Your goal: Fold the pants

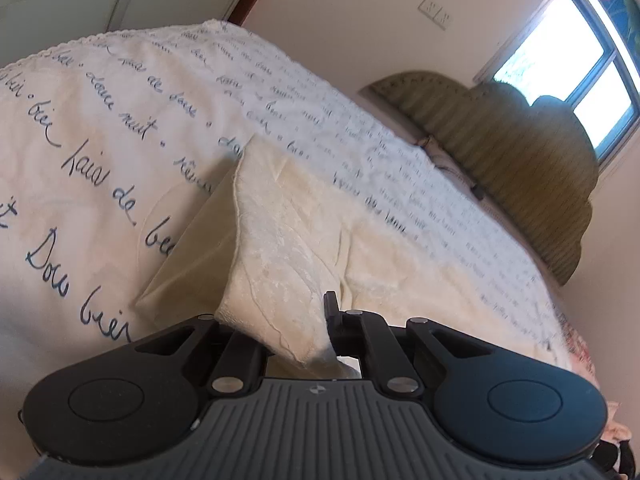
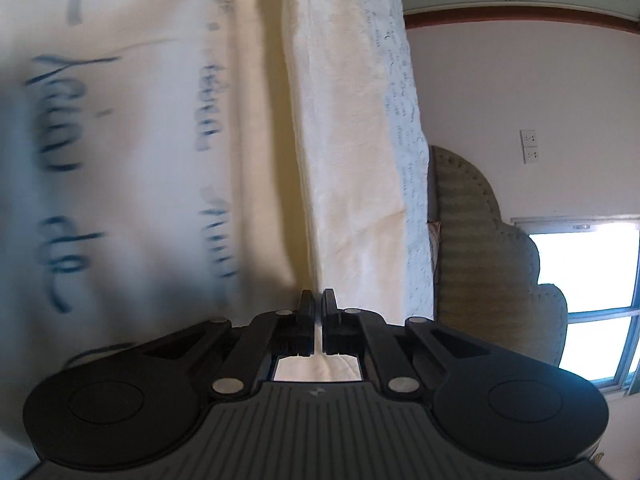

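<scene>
The cream pants lie on a white bedspread with blue handwriting. In the left wrist view one end of them rises off the bed into my left gripper, which is shut on it. The cloth drapes over the left finger and hides it; only the right fingertip shows. In the right wrist view the pants stretch away as a long cream band. My right gripper is shut on a thin edge of that cloth, which shows as a pale strip between the black fingers.
The bedspread fills the left half of the right wrist view, blurred. A green padded headboard stands at the far end of the bed. Behind it are a bright window and wall sockets.
</scene>
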A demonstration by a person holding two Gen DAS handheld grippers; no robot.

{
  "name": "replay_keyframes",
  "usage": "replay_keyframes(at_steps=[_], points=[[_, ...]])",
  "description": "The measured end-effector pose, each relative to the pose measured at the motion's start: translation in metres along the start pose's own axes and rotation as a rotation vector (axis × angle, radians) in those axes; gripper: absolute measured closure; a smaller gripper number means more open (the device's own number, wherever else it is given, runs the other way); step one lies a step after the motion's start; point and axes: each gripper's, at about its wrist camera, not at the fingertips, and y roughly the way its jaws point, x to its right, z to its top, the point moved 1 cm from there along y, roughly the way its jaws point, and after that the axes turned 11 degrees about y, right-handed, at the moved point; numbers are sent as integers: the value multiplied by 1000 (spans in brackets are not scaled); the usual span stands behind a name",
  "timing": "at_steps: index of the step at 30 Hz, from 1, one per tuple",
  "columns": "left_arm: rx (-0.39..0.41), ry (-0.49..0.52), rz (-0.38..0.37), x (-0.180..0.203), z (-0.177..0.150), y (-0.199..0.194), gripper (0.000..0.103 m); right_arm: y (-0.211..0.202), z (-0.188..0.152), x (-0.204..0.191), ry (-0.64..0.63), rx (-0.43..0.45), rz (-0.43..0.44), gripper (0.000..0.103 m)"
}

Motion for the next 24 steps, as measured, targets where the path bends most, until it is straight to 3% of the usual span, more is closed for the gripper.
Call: replay_keyframes(at_steps=[3,5,6,10,12,14,16,17,18,19,20,22,24], points=[[-22,53,27,3,-2,4,94,1,-3,-1,77,-6,-4,100],[-17,54,44,1,-5,5,88,1,-1,-1,111,-32,9,100],[-21,51,49,-1,-6,5,82,2,0,-1,105,-32,-8,100],[2,82,69,2,-10,2,81,-1,1,-5,108,-29,-55,99],[8,129,100,8,-12,4,81,-7,0,-4,132,-14,-63,91],[12,165,128,16,-14,4,79,-2,0,-5,102,10,-110,66],[22,190,142,24,-16,4,75,5,1,-5,60,23,-172,51],[30,192,148,25,-18,3,75,10,3,-3,44,17,-186,51],[38,192,151,25,-20,3,75,12,5,0,38,7,-162,52],[44,188,151,24,-20,3,84,14,6,3,50,-7,-128,58],[52,178,156,23,-20,2,86,16,6,8,82,-17,-99,76],[68,152,132,19,-19,-5,91,20,2,11,134,-40,-66,101],[88,151,126,18,-17,-12,91,14,-2,4,117,-31,-82,101]])
